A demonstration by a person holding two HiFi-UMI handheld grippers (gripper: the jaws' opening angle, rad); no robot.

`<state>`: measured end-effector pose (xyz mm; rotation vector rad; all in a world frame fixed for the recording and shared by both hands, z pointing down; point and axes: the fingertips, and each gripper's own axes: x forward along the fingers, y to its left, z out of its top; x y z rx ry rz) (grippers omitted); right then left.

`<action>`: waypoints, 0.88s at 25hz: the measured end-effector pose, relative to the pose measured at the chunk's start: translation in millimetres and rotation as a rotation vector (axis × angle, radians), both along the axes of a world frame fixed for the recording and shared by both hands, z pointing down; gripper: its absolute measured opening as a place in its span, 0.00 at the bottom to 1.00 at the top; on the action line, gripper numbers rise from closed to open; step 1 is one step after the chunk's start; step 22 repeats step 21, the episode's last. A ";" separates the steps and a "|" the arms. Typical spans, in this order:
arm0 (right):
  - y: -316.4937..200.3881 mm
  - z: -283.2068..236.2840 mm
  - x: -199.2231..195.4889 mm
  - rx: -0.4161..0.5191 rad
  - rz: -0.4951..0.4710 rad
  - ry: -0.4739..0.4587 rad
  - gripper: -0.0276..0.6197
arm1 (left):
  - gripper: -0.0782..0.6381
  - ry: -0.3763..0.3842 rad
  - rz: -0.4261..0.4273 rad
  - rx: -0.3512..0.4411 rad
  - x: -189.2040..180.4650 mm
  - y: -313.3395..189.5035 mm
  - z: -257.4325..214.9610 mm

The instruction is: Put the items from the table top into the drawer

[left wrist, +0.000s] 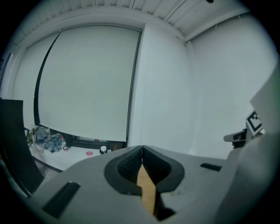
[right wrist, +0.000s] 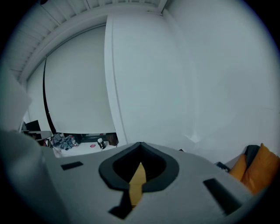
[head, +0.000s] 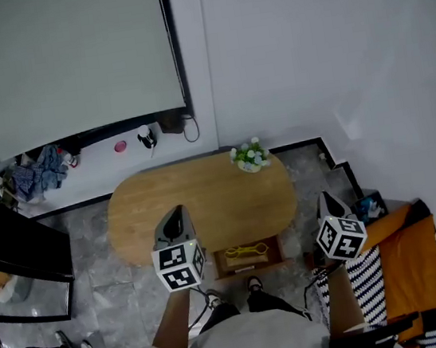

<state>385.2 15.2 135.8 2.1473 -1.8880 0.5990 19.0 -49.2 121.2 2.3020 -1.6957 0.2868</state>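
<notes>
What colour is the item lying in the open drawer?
Yellow. The item in the drawer shows best in the head view.

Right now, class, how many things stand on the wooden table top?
1: the flower pot at the table's far right edge. The left gripper hides a patch of the near edge.
</notes>
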 end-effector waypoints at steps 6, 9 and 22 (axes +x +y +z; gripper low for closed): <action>-2.8 -4.8 -5.9 0.003 0.007 0.002 0.03 | 0.12 0.014 0.007 0.006 -0.7 -4.6 -2.2; -3.3 -3.1 -7.5 0.005 0.011 -0.004 0.03 | 0.12 0.019 0.002 0.003 -1.8 -4.8 -0.1; -11.4 -4.9 -29.0 -0.005 -0.012 0.015 0.03 | 0.12 0.012 -0.002 -0.018 -17.6 -7.8 2.9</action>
